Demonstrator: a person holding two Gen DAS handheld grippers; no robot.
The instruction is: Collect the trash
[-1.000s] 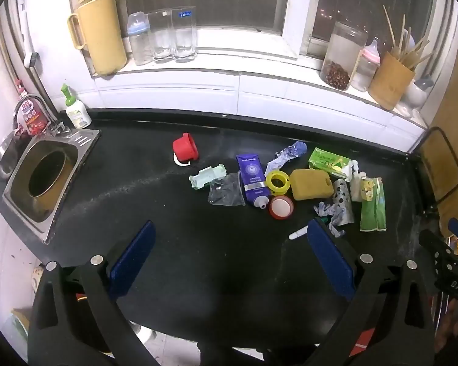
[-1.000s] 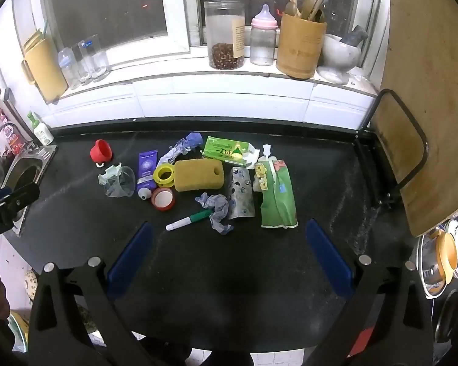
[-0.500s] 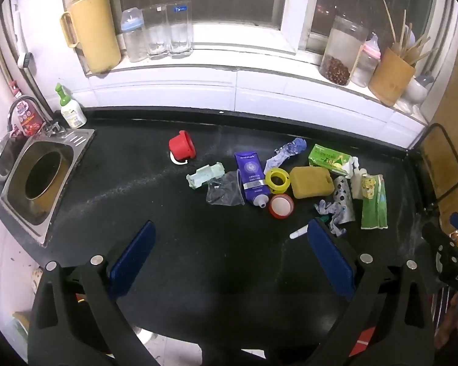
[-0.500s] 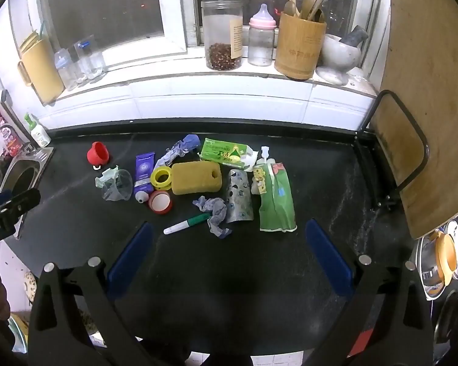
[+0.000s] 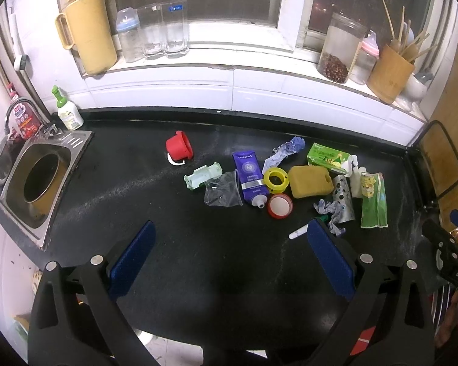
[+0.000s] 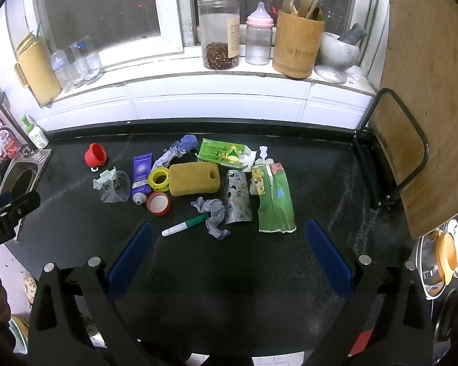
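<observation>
At the far left a stainless-steel sink point(image 5: 35, 180) is set into the black stone counter point(image 5: 131, 213), with a white soap bottle with a green pump point(image 5: 66, 113) behind it. Moving right, the trash lies in one loose cluster mid-counter: a red plastic cap point(image 5: 179, 148) standing apart, then a pale green plastic clip point(image 5: 203, 177) touching a crumpled clear plastic cup point(image 5: 224, 189), a purple squeeze tube point(image 6: 142, 177), a yellow tape ring point(image 6: 159, 179), a red-rimmed white lid point(image 6: 158, 203) and a mustard-yellow sponge block point(image 6: 194, 179). Behind these sit a twisted blue-grey wrapper point(image 6: 177, 150) and a green cardboard box point(image 6: 223, 154). Further right come a green-and-white marker pen point(image 6: 184, 225), a crumpled grey-blue rag point(image 6: 215, 215) overlapping the pen's green end, a silver patterned foil wrapper point(image 6: 237, 196) and a flat green spouted pouch point(image 6: 274, 201).

The left gripper point(image 5: 229, 251) and the right gripper point(image 6: 226, 248) both hover above the near counter edge, each with jaws spread wide and nothing between them. No bin is visible in either view.

The risks lie in the crowding. Pieces touch or overlap, so closing on the pen would likely drag the rag too, and the flimsy cup may collapse or slip. The flat pouch and foil offer little edge to pinch against the hard counter. The round lid and ring could skid or roll away when nudged.
</observation>
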